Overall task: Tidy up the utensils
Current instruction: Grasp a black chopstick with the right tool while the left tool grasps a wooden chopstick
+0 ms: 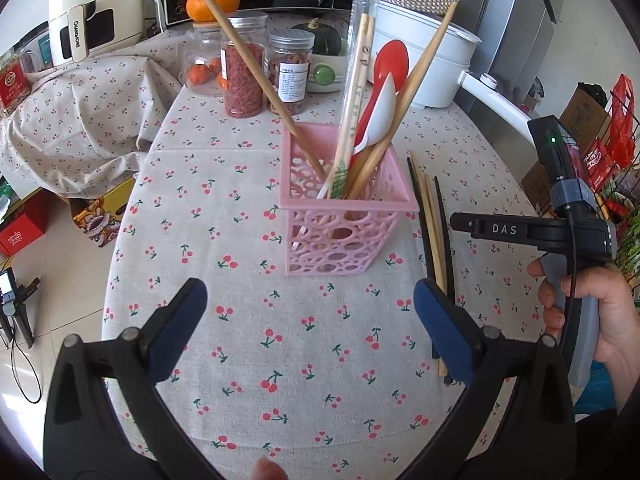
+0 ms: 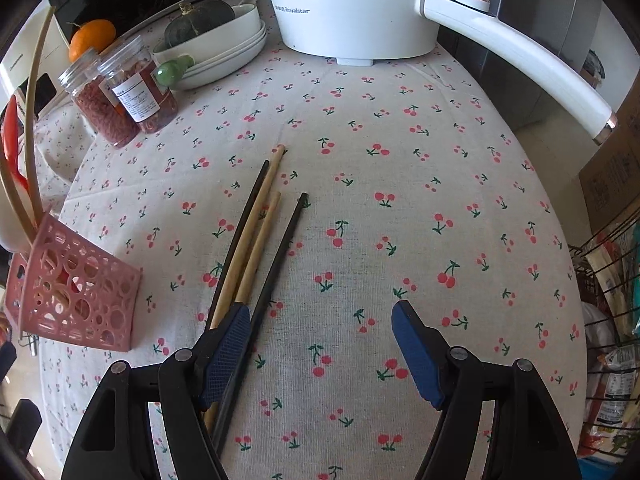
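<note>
A pink perforated utensil basket (image 1: 344,216) stands on the cherry-print tablecloth (image 1: 248,360) and holds wooden chopsticks, a red spoon (image 1: 390,64), a white spoon (image 1: 380,114) and a clear tube. The basket also shows at the left of the right wrist view (image 2: 76,292). Several loose chopsticks, black and wooden, lie on the cloth right of the basket (image 1: 434,236) (image 2: 256,248). My left gripper (image 1: 310,320) is open and empty, in front of the basket. My right gripper (image 2: 318,344) is open above the cloth, its left finger over the chopsticks' near ends.
Jars of dried goods (image 1: 246,72) (image 2: 120,92), an orange (image 1: 212,0), stacked white bowls with a green squash (image 2: 216,48) and a white electric pot (image 2: 356,8) with a long handle stand at the table's back. Boxes and a wire rack (image 2: 604,304) stand right.
</note>
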Demonstrator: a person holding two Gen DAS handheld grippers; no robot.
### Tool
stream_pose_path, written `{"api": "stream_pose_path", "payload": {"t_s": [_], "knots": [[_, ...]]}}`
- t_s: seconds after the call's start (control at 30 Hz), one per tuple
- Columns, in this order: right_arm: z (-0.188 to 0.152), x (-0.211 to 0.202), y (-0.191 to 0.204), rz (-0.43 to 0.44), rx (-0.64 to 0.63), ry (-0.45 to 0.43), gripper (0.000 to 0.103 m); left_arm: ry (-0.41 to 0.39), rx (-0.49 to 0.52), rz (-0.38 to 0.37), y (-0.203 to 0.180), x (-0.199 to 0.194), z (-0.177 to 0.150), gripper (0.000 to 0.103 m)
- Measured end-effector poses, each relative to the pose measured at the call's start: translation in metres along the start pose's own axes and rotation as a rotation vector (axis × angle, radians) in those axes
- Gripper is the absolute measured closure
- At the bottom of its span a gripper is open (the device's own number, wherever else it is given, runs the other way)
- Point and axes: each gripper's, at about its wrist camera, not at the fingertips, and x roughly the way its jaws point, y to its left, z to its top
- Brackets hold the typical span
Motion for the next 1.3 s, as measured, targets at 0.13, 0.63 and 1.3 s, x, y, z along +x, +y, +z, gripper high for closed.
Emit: {"api": "stream_pose_path", "payload": {"t_s": [0.13, 0.63, 1.3], "knots": [[0.0, 0.009, 0.01, -0.016, -0.02, 0.027, 0.028, 0.019, 0.008, 0.006, -0.001, 0.004, -0.001, 0.0], [-0.017, 0.0, 0.003, 0.052, -0.084, 0.174, 0.096, 0.093, 0.081, -0.048, -0.028, -0.002, -0.017, 0.0], [-0.029, -0.057, -0.12, 0.128, 0.12, 0.09, 0.097, 0.204, 0.246, 0.015, -0.169, 0.078, 0.045, 0.058]]}}
